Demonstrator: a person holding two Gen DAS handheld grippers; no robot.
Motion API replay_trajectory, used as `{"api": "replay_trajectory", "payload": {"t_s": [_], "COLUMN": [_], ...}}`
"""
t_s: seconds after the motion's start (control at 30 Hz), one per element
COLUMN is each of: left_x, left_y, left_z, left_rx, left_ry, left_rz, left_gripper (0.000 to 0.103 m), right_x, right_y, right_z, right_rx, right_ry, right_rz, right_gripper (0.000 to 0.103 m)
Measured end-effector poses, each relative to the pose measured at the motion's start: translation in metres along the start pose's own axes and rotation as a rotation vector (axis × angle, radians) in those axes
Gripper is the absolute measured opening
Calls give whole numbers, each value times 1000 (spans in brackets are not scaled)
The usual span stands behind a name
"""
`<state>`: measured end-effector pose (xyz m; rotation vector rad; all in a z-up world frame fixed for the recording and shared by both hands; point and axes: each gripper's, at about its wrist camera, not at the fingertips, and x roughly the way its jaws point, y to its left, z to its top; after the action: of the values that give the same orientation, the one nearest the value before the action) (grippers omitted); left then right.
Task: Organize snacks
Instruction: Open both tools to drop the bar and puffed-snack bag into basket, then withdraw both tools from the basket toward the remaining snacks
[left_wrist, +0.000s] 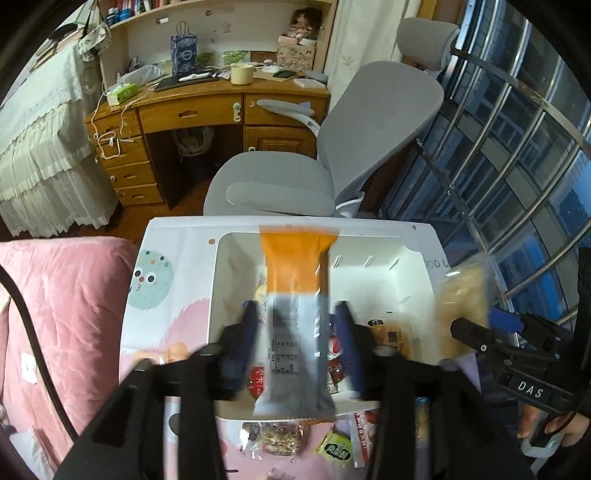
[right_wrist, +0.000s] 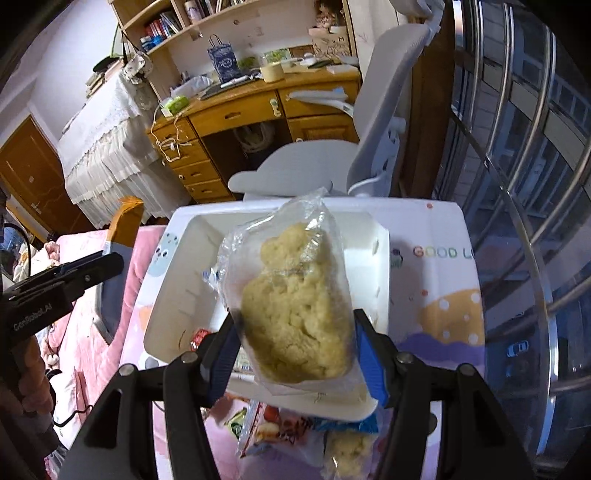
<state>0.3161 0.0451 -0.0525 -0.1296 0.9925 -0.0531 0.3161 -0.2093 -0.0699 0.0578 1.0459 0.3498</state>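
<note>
Glossy plastic wrapper (left_wrist: 295, 325), orange and grey; crinkled clear film bag (right_wrist: 291, 295); smooth white plastic bin (right_wrist: 177, 280); varnished wood desk (left_wrist: 207, 107); plush pink cloth bedding (left_wrist: 62, 302).

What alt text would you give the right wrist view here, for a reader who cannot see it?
The right gripper holds a clear bag of pale yellow puffed snack above a white bin on a patterned table. More snack packets lie on the table nearer the camera, and the left gripper shows at the left edge.
</note>
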Motion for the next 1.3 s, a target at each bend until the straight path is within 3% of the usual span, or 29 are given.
{"api": "replay_trajectory", "payload": {"t_s": [0.03,0.13,0.23,0.47,1.17,1.3], "left_x": [0,-1,-2,-15,-43,-43], "left_y": [0,0,1,10,78,85], "left_z": [-1,-4,-6,-21,-120,-142], "left_rx": [-6,-12,-12,-11,61,77], "left_ry": [3,6,28,56,199,227], "left_rz": [0,-3,10,-6,-80,-98], "left_gripper": [63,64,72,77,78,78], "right_x": [2,8,8,1,-31,-41], "right_y": [-1,-6,-9,-7,30,36], "right_z": [0,0,-3,-15,-116,-142], "right_rx": [-1,15,37,86,304,324], "right_ry": [6,34,45,42,-1,-29], "right_rz": [3,1,5,-6,-128,-149], "right_gripper": [60,61,61,62,64,70]}}
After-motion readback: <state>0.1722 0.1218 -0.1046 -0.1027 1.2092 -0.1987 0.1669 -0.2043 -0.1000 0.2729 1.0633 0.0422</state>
